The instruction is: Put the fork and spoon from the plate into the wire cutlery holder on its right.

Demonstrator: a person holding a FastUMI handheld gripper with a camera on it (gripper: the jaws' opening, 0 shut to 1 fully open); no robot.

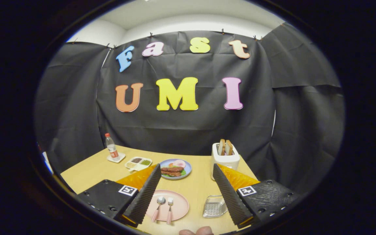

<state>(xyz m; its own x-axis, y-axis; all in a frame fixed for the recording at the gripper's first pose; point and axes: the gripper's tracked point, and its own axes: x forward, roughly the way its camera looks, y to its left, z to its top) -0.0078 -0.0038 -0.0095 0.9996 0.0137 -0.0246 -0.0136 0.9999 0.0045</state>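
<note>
Your gripper [186, 192] is spread wide, holding nothing. Between its fingers, the spoon [158, 204] and fork [169, 210] lie side by side on the pink plate [180, 207], handles toward you, heads pointing away. The wire cutlery holder [214, 207] sits just right of it.

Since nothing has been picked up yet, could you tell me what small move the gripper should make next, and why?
Probably lower the open gripper toward the spoon on the pink plate. Its fingers are spread wide and hold nothing, while the spoon and fork lie side by side between them, and the wire cutlery holder waits beside the plate.
</note>
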